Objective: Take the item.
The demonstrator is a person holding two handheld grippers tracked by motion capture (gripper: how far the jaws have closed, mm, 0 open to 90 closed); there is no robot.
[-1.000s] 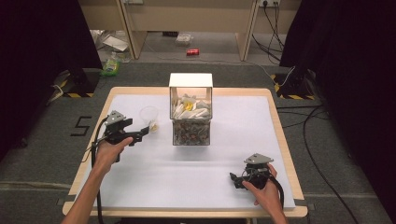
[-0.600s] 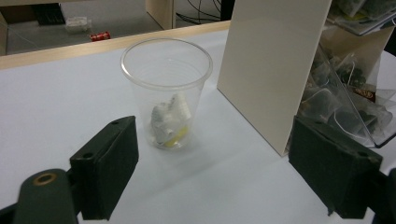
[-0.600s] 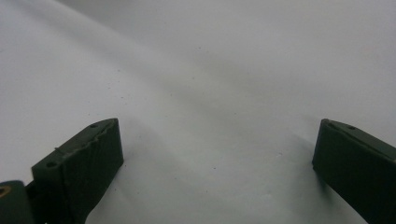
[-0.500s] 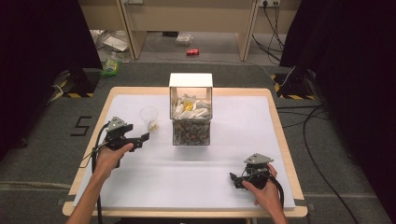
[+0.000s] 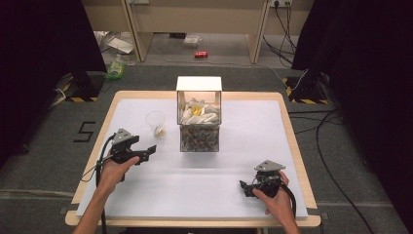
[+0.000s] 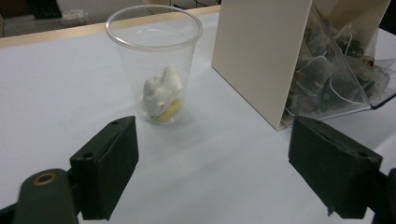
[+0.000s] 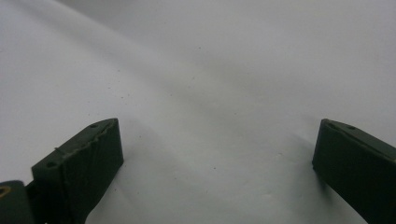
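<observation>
Left gripper point(image 6: 215, 177) jaws spread near the cup point(image 6: 156, 65) with perhaps a tea bag point(image 6: 161, 91); right gripper point(image 7: 217, 172) jaws spread.

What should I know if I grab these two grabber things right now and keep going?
Left gripper: open, holding nothing, pointed at the clear plastic cup.
Right gripper: open, holding nothing, low over the white table cover near the right front.
Cup: upright, left of the tea bag box, apart from it; one tea bag already lies inside.
Box: still holds many tea bags.
Left to do: probably more bags into the cup.
</observation>
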